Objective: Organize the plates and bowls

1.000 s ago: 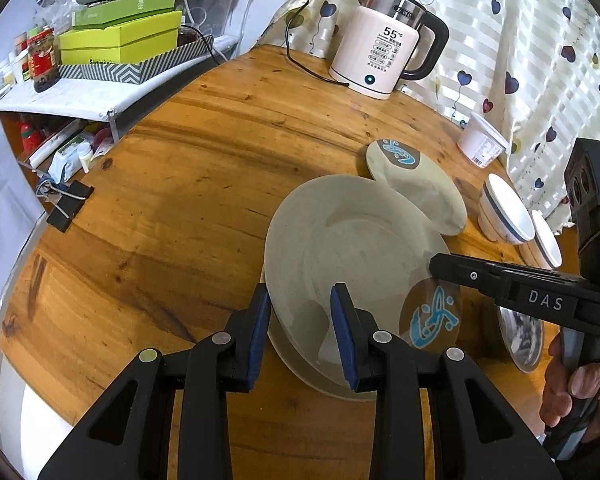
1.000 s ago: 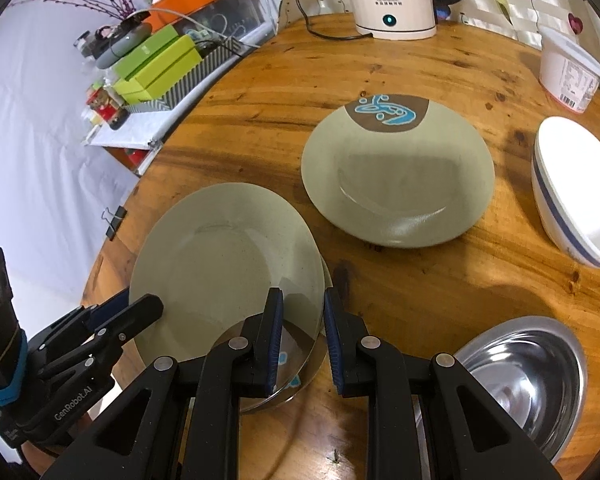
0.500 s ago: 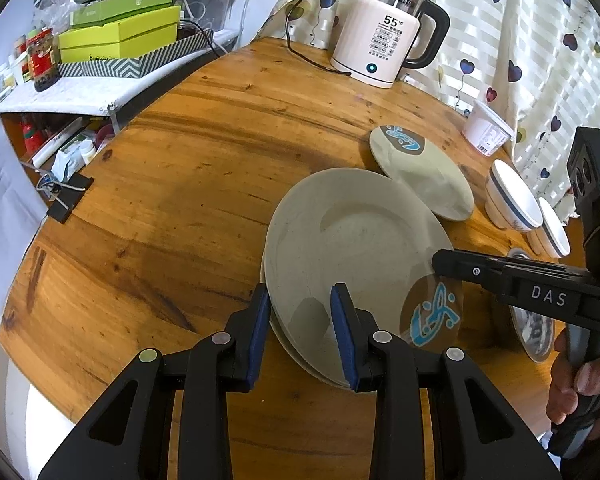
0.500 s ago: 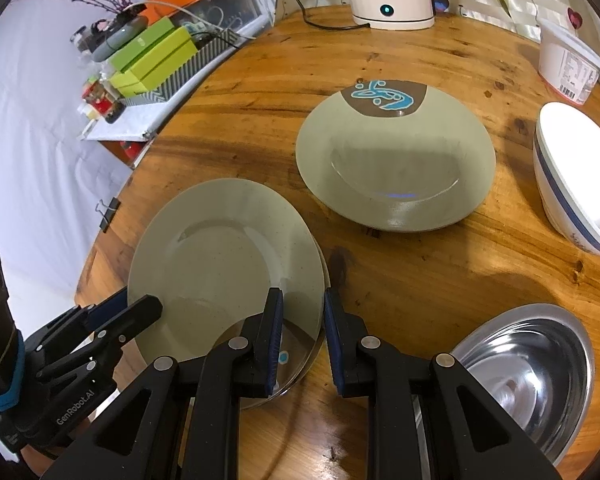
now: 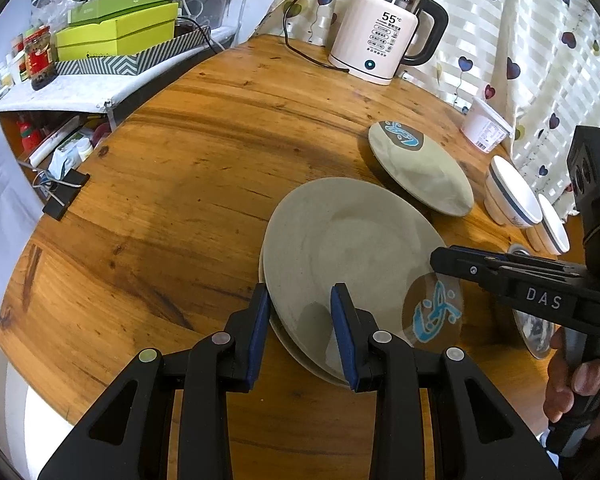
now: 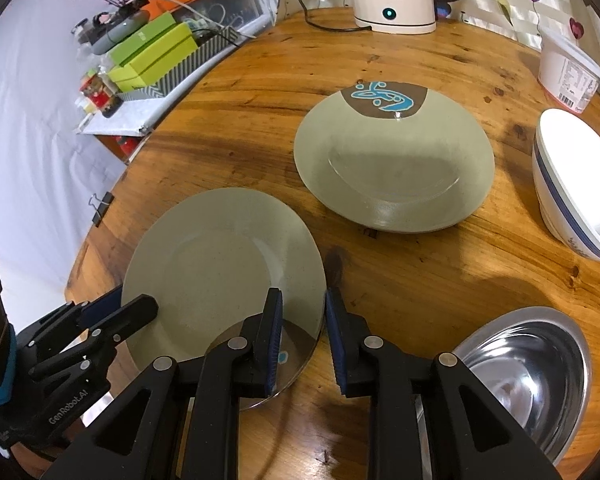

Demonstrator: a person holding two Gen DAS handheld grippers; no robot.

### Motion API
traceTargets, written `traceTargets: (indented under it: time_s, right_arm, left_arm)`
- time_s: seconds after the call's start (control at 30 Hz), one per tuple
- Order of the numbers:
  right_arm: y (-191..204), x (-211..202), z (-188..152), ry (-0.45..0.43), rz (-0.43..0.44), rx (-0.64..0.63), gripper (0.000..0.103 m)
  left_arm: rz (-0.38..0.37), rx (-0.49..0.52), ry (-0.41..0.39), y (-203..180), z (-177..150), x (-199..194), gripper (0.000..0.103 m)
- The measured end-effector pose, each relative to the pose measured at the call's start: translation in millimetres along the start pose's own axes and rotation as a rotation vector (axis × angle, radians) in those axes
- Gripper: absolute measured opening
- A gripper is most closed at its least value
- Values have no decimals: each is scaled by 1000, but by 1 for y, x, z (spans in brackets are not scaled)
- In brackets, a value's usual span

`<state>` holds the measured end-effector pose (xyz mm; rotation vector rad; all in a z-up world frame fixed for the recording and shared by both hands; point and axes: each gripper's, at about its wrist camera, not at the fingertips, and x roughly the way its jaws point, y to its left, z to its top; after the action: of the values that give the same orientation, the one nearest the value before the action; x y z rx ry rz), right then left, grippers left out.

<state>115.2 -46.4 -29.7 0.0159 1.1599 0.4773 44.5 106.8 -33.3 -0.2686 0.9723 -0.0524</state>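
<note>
Two grey-green plates lie stacked at the near edge of the round wooden table (image 5: 188, 184). The top plate (image 5: 352, 248) (image 6: 220, 264) carries a brown patch with a blue fish at its near rim. My left gripper (image 5: 300, 320) (image 6: 132, 304) is shut on the stack's left rim, one pad inside and one outside. My right gripper (image 6: 302, 316) (image 5: 440, 258) straddles the right rim by the fish patch; its jaws are opening and its outer pad stands just off the edge. A third matching plate (image 6: 392, 168) (image 5: 420, 172) sits farther back.
White bowls with a blue stripe (image 6: 576, 188) (image 5: 512, 200) stand at the right, and a steel bowl (image 6: 528, 364) at the near right. A kettle (image 5: 380, 40) with its cord and a white tub (image 6: 568, 76) are at the back. A cluttered side shelf (image 5: 116, 36) lies left.
The right gripper's jaws have parted slightly around the plate rim. The top plate has settled a little flatter on the lower one. Both hands have stayed nearly in place.
</note>
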Motion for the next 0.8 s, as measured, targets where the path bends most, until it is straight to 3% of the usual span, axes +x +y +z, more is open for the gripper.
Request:
traceTargets:
  time_s: [0.67,0.8]
  right_arm:
    - [-8,-5,-4,-29,26,26,23]
    - [-8,-5,-4,-30,31,23,19]
  left_arm:
    - [-25,-33,-29,11,3,-5,32]
    - [-39,-42,-22,13,5,0,32]
